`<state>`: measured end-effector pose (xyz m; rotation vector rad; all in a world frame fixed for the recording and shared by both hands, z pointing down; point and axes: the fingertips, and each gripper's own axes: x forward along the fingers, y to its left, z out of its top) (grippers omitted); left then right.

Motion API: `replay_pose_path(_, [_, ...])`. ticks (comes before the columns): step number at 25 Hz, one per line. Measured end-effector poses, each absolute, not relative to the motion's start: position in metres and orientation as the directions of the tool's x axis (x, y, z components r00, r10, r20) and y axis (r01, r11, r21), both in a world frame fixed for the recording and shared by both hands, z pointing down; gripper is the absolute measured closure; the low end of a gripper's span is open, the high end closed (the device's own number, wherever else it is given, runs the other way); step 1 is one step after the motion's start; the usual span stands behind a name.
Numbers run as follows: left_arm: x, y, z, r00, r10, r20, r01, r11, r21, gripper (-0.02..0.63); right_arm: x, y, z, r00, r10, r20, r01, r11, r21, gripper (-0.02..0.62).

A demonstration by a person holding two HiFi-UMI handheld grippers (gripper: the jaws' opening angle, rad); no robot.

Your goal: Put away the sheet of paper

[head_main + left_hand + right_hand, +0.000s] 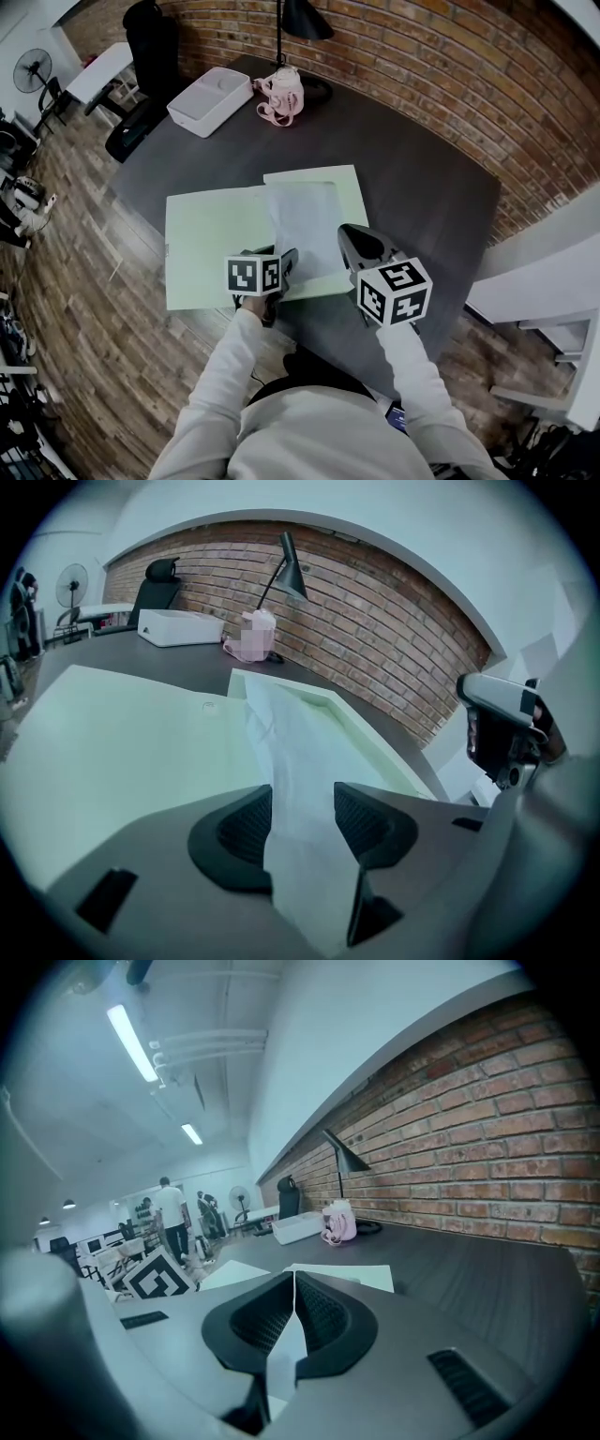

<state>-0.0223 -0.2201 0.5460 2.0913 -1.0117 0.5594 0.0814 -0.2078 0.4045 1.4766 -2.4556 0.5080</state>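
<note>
**White sheet pinched over an open green folder**

The sheet of paper (305, 225) is showing plain white, with no print that can be read. It is lying over the right leaf of a pale green folder (202, 248), which is sitting open on the dark table (422, 178). The sheet's near end is curving up off the folder and buckling into a soft ridge.

The right gripper (349, 236) is pinching the sheet. In the right gripper view its jaws are pressing together on a thin white strip of it. The left gripper (286, 264) is holding its jaws spread, with the sheet running through the gap. The sheet seems to be brushing one pad, though blur is making that hard to settle.

In the head view the sheet's near edge is lying hidden under both grippers, and the folder's right leaf is mostly covered. The desk lamp (302, 19) is being cut off by the top edge.
</note>
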Motion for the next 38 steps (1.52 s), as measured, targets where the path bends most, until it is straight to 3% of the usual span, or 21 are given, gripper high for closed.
replay_pose_path(10, [-0.054,-0.219,0.508,0.549,-0.612,0.569,-0.835,-0.427,0.347,0.404,0.079,-0.195,0.396,-0.472,-0.812,0.342,-0.881,0.438,-0.176,0.566])
replay_pose_path(17, [-0.064,-0.214,0.464,0.552,-0.699,0.454,-0.834,-0.45,0.321,0.489,0.078,-0.182,0.395,-0.463,-0.822,0.331,-0.886,0.434,-0.162,0.566])
replay_pose_path(29, [-0.085,-0.191,0.404,0.508,-0.802,0.315,-0.861,-0.465,0.204,0.572,0.074,-0.16,0.391,-0.471,-0.827,0.306,-0.882,0.446,-0.152,0.568])
replay_pose_path(38, [-0.105,-0.163,0.378,0.472,-0.851,0.23,-0.881,-0.452,0.138,0.588,0.076,-0.141,0.39,-0.479,-0.836,0.268,-0.878,0.456,-0.148,0.568])
